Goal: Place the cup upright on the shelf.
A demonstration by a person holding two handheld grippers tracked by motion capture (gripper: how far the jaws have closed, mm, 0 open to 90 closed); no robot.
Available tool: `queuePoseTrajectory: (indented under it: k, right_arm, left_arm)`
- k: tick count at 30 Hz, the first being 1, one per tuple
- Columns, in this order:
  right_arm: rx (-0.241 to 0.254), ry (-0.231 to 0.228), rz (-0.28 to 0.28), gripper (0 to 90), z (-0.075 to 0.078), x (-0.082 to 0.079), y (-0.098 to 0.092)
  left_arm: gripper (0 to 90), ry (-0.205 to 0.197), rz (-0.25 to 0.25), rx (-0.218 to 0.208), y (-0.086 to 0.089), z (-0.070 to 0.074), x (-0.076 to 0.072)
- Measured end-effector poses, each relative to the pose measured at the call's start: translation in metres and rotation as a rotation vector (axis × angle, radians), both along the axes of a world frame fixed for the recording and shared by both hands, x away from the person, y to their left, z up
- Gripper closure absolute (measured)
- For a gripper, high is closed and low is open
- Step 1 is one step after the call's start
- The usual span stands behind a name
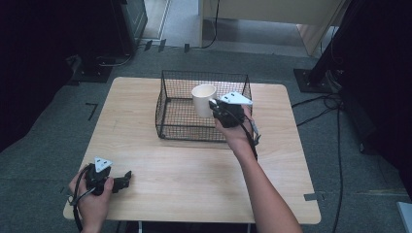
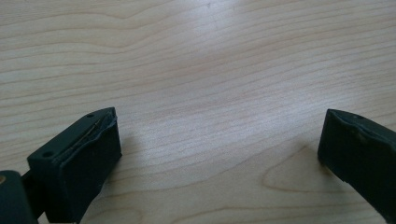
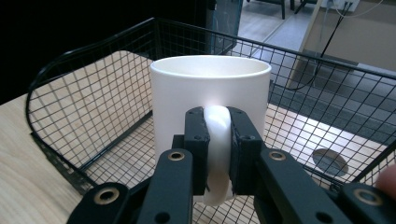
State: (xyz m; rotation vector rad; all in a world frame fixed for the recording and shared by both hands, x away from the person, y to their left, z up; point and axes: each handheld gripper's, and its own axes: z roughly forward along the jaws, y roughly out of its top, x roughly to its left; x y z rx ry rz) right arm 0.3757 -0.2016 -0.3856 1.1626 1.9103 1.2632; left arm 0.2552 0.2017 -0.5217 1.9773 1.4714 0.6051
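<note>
My right gripper clamps white mug by its handle over wire basket; left gripper, jaws apart, at table's near-left corner.

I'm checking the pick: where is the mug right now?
The mug is upright, held by its handle in the right tool over the wire basket at the table's far middle in the high view.

mug: plain white | basket: black wire grid | table: pale wood grain | floor: grey carpet
</note>
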Motion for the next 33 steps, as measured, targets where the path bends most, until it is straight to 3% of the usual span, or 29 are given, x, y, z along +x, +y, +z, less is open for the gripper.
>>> queuePoseTrajectory:
  k: [18,26,33]
  right_arm:
    - [-0.037,0.053,0.022,80.5,-0.016,0.039,0.015]
    - [-0.043,0.063,0.067,80.5,-0.015,0.056,0.032]
    - [-0.064,0.11,0.117,80.5,-0.02,0.068,0.047]
  left_arm:
    - [0.0,0.001,0.0,0.003,0.0,0.0,0.0]
    - [0.0,0.001,-0.001,0.001,0.0,0.0,0.0]
    - [0.0,0.001,-0.001,-0.002,0.0,0.0,0.0]
